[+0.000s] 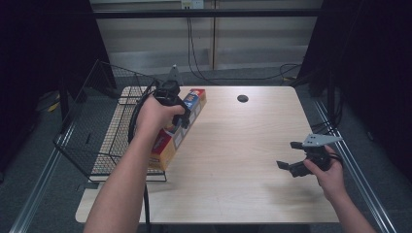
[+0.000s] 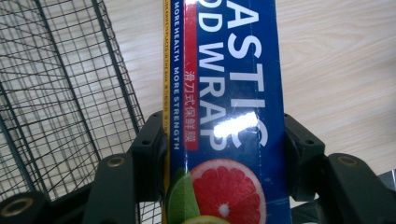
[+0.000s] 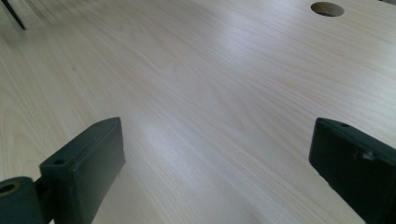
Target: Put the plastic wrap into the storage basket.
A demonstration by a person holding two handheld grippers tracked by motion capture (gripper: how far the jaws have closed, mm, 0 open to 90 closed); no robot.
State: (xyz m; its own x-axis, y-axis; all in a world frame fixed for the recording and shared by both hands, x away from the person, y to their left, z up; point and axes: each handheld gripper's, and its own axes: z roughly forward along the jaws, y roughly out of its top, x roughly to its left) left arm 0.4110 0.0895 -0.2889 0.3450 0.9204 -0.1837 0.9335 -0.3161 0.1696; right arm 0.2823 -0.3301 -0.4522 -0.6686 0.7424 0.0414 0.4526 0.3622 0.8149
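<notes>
A long blue, yellow and red box of plastic food wrap (image 1: 180, 127) is held above the table's left side, beside the wire basket. My left gripper (image 1: 176, 121) is shut on it across its width; in the left gripper view both pads press the sides of the food wrap box (image 2: 229, 107), whose grapefruit picture sits between the jaws. My right gripper (image 1: 287, 155) hovers over the table's right front with its jaws wide apart. Nothing but bare wood lies between the right gripper's (image 3: 217, 154) fingers.
A black wire basket (image 1: 99, 126) stands at the table's left edge, its mesh (image 2: 56, 93) close to the box. A round cable hole (image 1: 242, 98) is in the light wood tabletop (image 1: 233, 160) near the back. Dark curtains flank both sides.
</notes>
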